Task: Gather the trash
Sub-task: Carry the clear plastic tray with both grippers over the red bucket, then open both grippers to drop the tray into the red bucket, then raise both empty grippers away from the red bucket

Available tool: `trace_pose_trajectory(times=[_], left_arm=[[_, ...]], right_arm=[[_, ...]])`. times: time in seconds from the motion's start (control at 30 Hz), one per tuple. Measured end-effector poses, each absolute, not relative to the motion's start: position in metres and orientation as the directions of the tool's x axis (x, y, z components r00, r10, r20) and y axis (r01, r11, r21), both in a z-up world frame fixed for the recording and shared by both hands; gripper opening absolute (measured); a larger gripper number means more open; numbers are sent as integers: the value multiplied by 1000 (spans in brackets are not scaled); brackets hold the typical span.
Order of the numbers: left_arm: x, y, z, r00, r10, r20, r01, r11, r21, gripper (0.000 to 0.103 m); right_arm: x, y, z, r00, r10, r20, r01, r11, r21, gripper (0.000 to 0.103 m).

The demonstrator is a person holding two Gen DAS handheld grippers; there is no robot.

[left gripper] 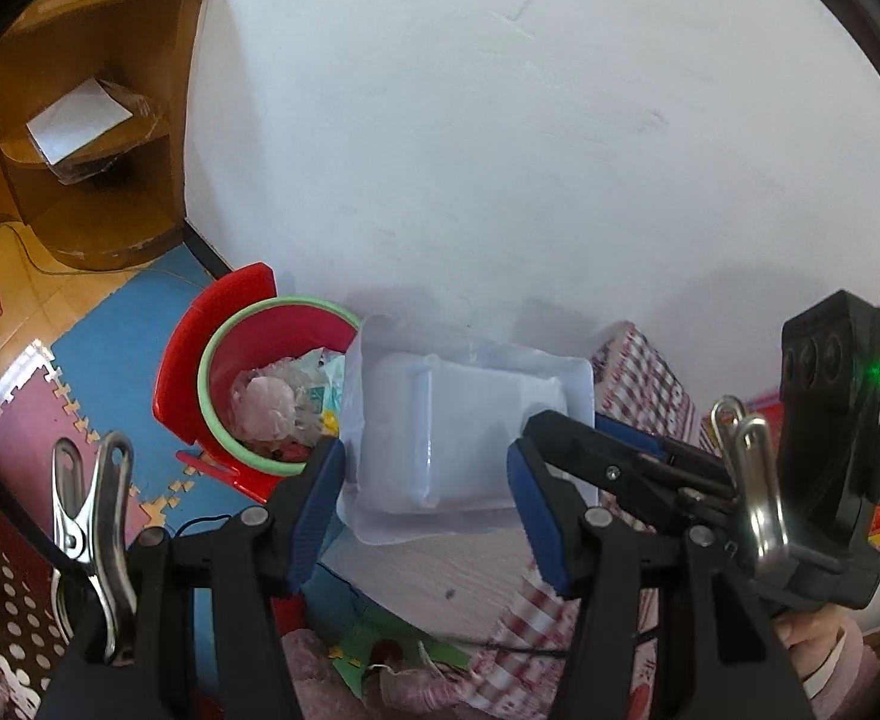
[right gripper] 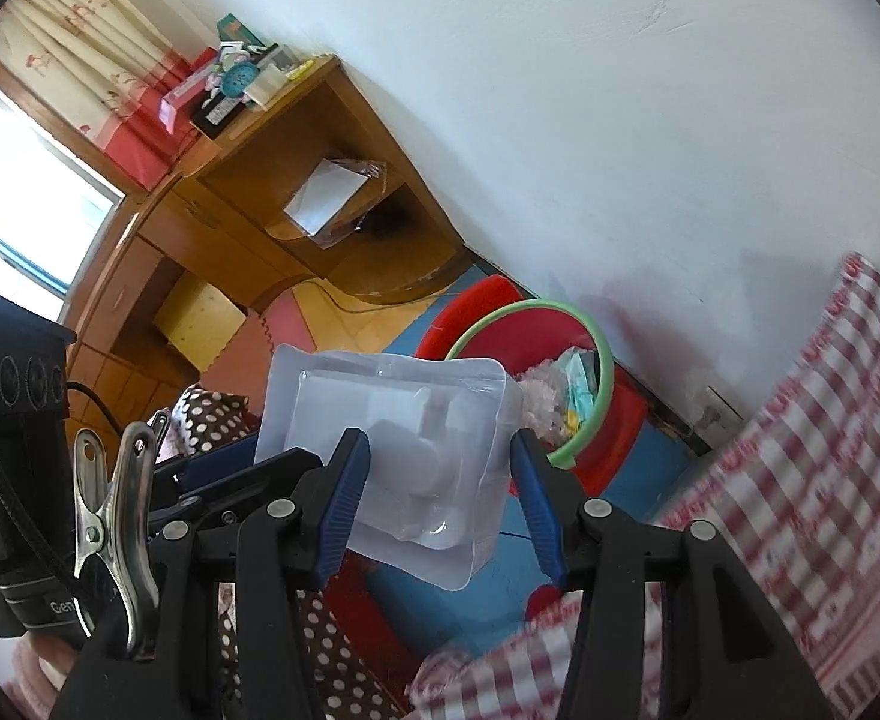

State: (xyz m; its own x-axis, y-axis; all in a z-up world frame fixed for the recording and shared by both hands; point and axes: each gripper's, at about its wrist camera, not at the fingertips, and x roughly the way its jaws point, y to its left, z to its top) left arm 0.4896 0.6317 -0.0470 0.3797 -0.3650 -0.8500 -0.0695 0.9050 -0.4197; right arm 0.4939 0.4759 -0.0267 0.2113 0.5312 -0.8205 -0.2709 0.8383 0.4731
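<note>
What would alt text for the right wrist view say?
A clear plastic tray sits between the blue-padded fingers of both grippers, held above a blue floor mat. Just beyond it stands a red bin with a green rim, already holding crumpled trash, against a white wall. A wooden desk fills the left.

Plastic tray held over the floor beside the trash bin, at the foot of the wall.
The tray [left gripper: 469, 420] sits between both tools, left tool [left gripper: 434, 516] and right tool [right gripper: 440, 498], each gripping an opposite side. The bin [right gripper: 595, 384], holding crumpled trash [left gripper: 278, 408], stands on the floor against the wall; a shelf unit [left gripper: 92, 138] stands farther along that wall.
</note>
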Motion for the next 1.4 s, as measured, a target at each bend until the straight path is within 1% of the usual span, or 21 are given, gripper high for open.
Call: trace_pose_trajectory(times=[0.6,0.8,1.03,1.4], left_arm=[[569,671,-138,278,-416,-866,-108,882,-459,59],[585,676,-158,251,-416,-874,-120,883,-455,59],[590,676,-162,240,-402,-884,-105,894,-435,59],[584,676,-151,250,-386,-888,-88,904,-418,59]], right_arm=[[577,529,-115,123,467,-876,-223,873,434,51],[593,531,-131,124,460,-879,-197,880,433,51],[597,529,-136,130,458,-880,-183,883,432,51],[591,531,-128,144,464,-874,-186,880,437,51]])
